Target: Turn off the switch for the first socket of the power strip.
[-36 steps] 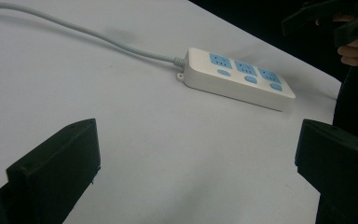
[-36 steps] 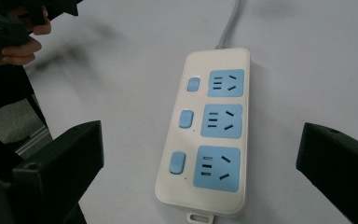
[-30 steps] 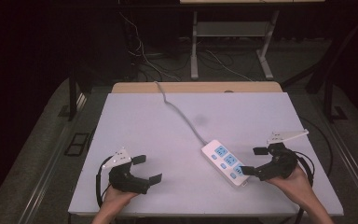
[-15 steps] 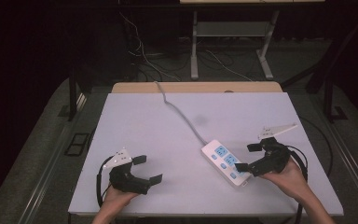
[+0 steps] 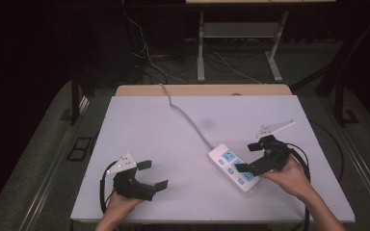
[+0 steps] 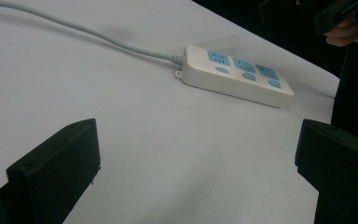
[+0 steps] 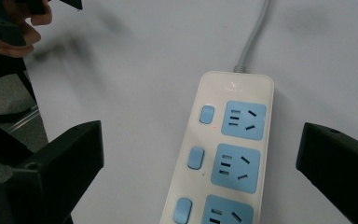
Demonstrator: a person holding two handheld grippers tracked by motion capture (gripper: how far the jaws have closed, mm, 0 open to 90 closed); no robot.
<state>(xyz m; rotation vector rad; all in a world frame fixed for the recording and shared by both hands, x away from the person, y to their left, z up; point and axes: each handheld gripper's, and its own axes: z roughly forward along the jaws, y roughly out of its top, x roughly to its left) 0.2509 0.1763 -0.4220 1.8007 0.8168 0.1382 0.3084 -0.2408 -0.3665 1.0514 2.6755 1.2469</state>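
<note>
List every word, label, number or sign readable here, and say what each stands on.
None can be read.
Power strip: a faint embossed mark near the cord end, too small and pale to make out.
Its blue sockets and switches: no lettering visible.
Table and both tongs: no text visible.

A white desk (image 5: 144, 130) is taking up the middle of the scene, with a tan wooden strip (image 5: 202, 90) lying along its far edge. Beyond it, loose cables (image 5: 147, 57) are trailing over the grey floor (image 5: 43, 159), and a metal stand (image 5: 241, 43) is standing farther back.
</note>
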